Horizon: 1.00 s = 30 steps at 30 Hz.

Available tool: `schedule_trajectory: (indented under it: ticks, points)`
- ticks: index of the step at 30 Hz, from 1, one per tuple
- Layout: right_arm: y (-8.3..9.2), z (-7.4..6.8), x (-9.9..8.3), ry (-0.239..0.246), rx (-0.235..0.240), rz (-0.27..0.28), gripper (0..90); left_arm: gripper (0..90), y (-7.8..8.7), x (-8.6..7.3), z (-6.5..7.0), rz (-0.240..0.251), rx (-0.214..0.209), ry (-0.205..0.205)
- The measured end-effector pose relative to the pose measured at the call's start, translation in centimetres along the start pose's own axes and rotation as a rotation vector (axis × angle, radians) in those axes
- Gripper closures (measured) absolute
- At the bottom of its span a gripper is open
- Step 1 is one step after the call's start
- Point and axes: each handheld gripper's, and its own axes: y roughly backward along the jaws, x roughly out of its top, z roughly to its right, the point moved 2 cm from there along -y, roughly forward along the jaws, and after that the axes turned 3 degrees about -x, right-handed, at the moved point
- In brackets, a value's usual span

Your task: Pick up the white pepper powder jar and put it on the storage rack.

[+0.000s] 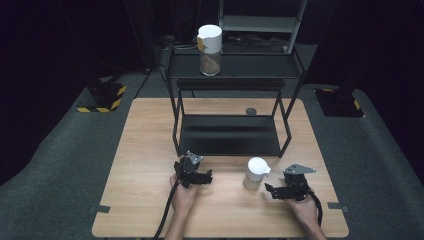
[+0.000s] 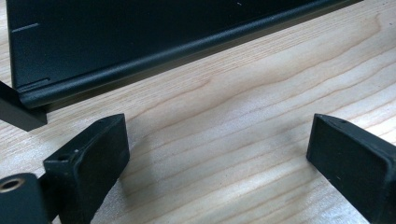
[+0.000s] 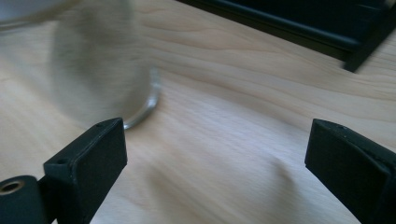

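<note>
Here the jar stands upright, lid upward, beside both grippers' empty, wide-apart jaws.

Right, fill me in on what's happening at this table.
A person sits at a wooden table with a gripper in each hand. The right gripper is open and points at a white-lidded jar standing just beside it on the table, with nothing between its jaws yet. The left gripper is open too, low over bare wood in front of a black metal shelf. A second, taller white-lidded jar stands on the shelf's top level.
</note>
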Motion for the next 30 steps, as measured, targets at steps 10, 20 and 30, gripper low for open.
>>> schedule_trajectory:
  ticks: [10, 20, 30]
  points:
    - [-0.5, -0.9, 0.4, 0.062, 0.114, 0.046, 7.2, 5.8, 0.0, 0.0, 0.0, -0.001, 0.0, -0.001]
    - [-1.2, -1.4, 1.2, 0.078, 0.162, 0.097, 11.4, 5.8, 0.0, 0.0, 0.0, -0.001, 0.0, -0.001]
    - [-2.0, -1.9, 1.8, 0.1, 0.177, 0.135, 18.0, 5.8, 0.0, 0.0, 0.0, 0.0, 0.0, 0.0]
